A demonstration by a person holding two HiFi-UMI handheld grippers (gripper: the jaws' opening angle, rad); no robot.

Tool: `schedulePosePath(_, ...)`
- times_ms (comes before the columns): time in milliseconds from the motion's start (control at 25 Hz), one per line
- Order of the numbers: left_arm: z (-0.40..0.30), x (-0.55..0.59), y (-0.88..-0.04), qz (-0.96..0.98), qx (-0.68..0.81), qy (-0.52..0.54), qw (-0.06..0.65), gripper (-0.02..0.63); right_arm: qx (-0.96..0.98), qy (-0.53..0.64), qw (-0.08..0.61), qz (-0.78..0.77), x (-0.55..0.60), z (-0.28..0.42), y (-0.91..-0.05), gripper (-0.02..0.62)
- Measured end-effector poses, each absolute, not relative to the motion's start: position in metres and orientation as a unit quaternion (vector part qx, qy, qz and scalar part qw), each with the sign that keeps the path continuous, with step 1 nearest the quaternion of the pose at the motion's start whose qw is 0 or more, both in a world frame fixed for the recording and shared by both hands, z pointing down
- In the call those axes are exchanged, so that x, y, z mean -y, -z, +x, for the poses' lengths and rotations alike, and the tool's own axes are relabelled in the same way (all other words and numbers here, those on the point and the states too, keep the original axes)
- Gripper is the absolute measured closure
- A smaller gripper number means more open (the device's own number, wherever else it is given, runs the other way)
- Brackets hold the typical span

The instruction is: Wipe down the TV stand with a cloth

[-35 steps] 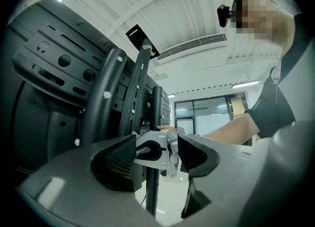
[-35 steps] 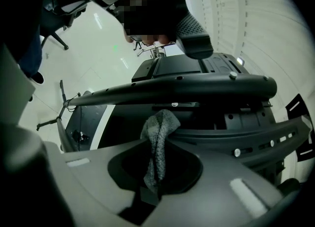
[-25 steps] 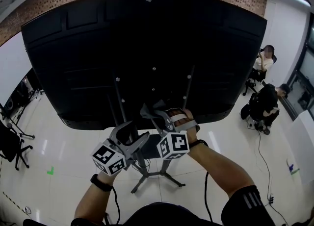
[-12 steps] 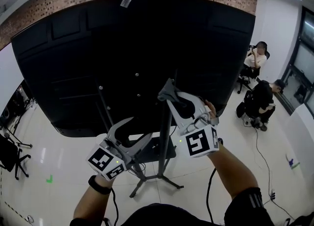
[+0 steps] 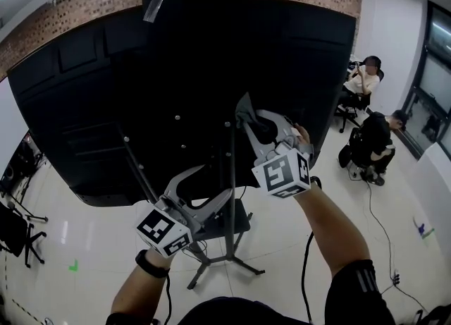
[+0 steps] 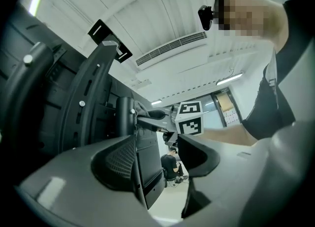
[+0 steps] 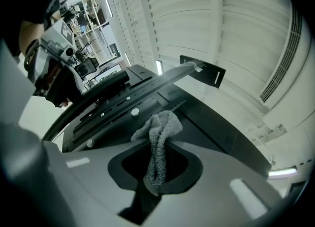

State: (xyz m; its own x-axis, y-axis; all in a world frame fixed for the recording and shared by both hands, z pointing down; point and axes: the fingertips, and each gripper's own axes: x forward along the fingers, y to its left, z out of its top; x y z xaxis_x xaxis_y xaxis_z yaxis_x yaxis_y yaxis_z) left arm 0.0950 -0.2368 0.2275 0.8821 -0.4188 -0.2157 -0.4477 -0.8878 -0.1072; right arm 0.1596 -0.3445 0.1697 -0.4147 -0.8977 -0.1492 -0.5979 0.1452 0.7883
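Observation:
The black back of the TV (image 5: 176,70) fills the head view, carried on a black stand with an upright pole (image 5: 230,197) and splayed feet (image 5: 211,264). My right gripper (image 5: 244,118) is raised beside the top of that pole and is shut on a grey cloth (image 5: 244,108). In the right gripper view the cloth (image 7: 157,142) hangs pinched between the jaws (image 7: 157,172), with its bunched end against the black mounting bars (image 7: 123,108). My left gripper (image 5: 206,188) sits lower left and stands open (image 6: 155,157); a black upright of the stand shows between its jaws.
A small black shelf (image 5: 238,221) sits low on the stand. Two people (image 5: 363,80) (image 5: 373,140) are at the far right by a wall. A chair base (image 5: 10,228) stands at the left. Cables trail on the white floor (image 5: 380,232).
My right gripper has risen with the cloth from beside the left gripper up along the stand's upright. The left gripper has stayed about where it was.

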Motion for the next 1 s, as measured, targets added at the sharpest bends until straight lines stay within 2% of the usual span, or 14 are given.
schedulePosePath(400, 0.122, 0.242, -0.239, -0.973, -0.205, -0.093, 0.045, 0.318, 0.687, 0.42, 0.221, 0.551, 0.361, 0.23, -0.178, 0.56)
schedulePosePath(760, 0.145, 0.244, -0.246, -0.978, -0.186, -0.09, 0.03, 0.318, 0.656, 0.382, 0.231, 0.609, 0.364, 0.306, -0.177, 0.56)
schedulePosePath(880, 0.15, 0.245, -0.247, -0.979, -0.183, -0.089, 0.031, 0.318, 0.66, 0.378, 0.217, 0.612, 0.358, 0.307, -0.174, 0.56)
schedulePosePath(1000, 0.149, 0.246, -0.247, -0.978, -0.185, -0.089, 0.032, 0.318, 0.681, 0.392, 0.199, 0.586, 0.344, 0.275, -0.172, 0.56)
